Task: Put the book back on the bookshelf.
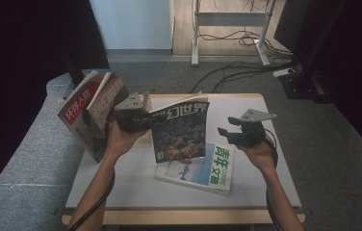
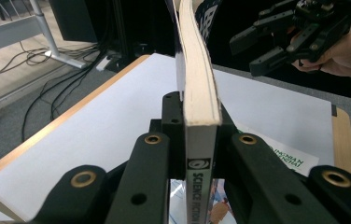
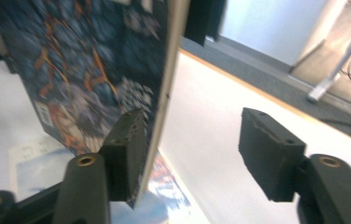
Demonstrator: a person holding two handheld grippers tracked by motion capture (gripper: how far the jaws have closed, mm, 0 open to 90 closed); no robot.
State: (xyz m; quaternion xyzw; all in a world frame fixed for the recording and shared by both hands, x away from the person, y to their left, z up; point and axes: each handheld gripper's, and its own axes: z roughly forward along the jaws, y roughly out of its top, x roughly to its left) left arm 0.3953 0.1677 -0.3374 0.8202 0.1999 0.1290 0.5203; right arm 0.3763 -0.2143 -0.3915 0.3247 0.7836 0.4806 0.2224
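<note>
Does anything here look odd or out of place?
Yes: the science fiction magazine hangs upright in the air, clamped at its spine by the left gripper, its pages bowing, while another magazine lies flat on the table.

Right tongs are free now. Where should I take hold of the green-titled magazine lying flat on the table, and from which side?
Grip the green-titled magazine at its right long edge, coming in low from the right. It lies flat, its left part sits under the upright sci-fi magazine held by the left tongs, and that right edge is nearest the open right tongs.
</note>
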